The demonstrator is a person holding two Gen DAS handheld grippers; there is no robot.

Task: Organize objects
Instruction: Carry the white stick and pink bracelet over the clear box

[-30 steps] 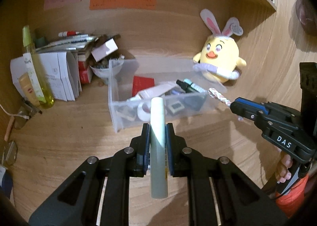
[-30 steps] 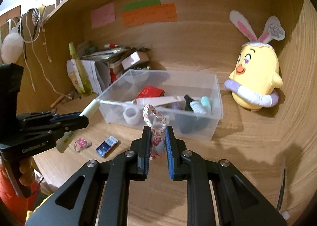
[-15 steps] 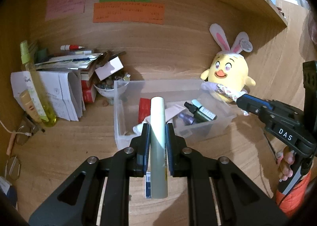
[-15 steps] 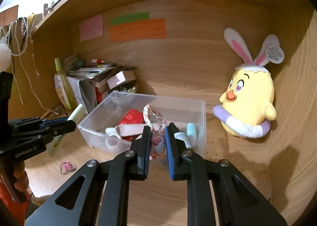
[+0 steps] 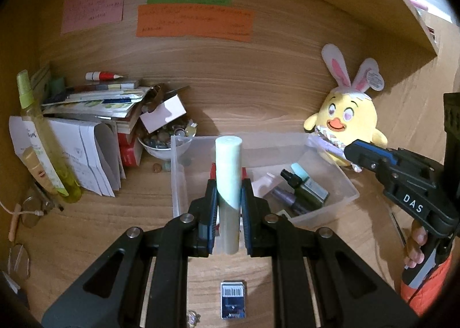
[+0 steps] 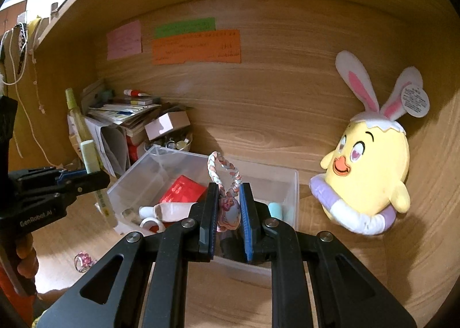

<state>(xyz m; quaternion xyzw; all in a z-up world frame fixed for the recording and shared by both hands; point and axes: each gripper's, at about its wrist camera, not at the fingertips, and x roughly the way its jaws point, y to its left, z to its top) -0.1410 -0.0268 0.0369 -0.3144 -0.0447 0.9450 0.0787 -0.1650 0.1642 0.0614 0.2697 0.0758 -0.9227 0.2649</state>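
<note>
The left claw (image 5: 228, 204) pinches a pale green tube (image 5: 228, 181), smooth and round-ended, upright between its pads, with the clear bin (image 5: 179, 184) just ahead of it. The right claw (image 6: 229, 207) is pressed onto a pink-and-white braided band (image 6: 225, 175) with a printed charm, its loop rising over the bin. Seen from the other claw's camera, the right claw body reads "DAS", the left "GenRobot.AI". A blue card (image 5: 233, 296) lies below the left claw.

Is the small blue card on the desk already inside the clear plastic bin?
No, the small blue card lies flat on the wooden desk below the left tongs, outside the clear plastic bin.
</note>
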